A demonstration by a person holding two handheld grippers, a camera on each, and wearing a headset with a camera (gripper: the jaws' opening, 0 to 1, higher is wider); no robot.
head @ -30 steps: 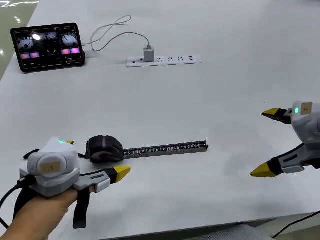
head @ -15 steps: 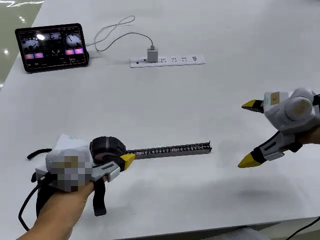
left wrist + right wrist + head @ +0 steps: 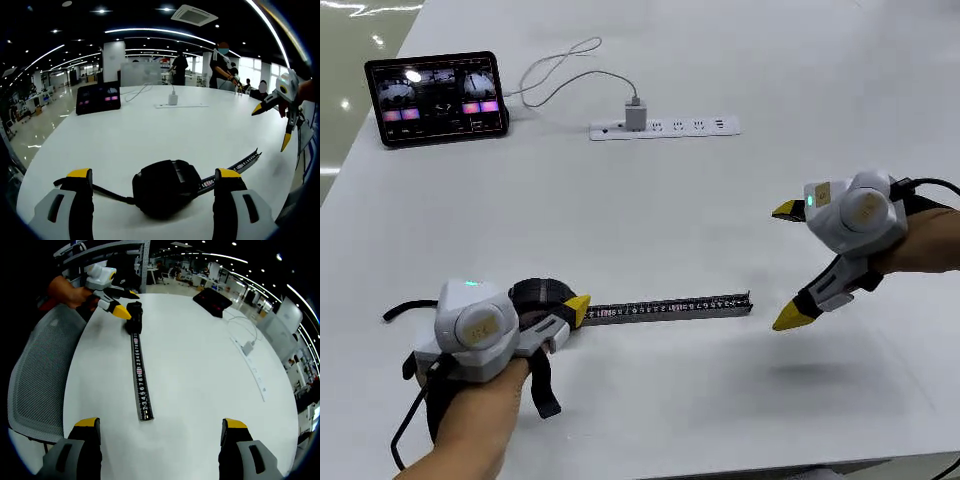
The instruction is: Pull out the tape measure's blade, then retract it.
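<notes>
A black tape measure case (image 3: 540,297) lies on the white table (image 3: 650,230) with its dark blade (image 3: 670,308) drawn out to the right and lying flat. My left gripper (image 3: 558,302) is open and straddles the case (image 3: 166,187), with a gap on each side between its yellow-tipped jaws. My right gripper (image 3: 788,266) is open too, hovering just right of the blade's end hook (image 3: 748,301) and holding nothing. From the right gripper (image 3: 160,423) the blade (image 3: 139,375) runs away toward the case (image 3: 134,316).
A lit tablet (image 3: 438,97) stands at the back left. A white power strip (image 3: 665,128) with a charger and cable lies behind the work. The table's front edge (image 3: 720,470) is close below the grippers. A mesh chair (image 3: 40,370) stands beside the table.
My left gripper has moved forward from beside the case until its jaws straddle it. My right gripper has swung left and come close to the blade's end. The blade's length looks unchanged.
</notes>
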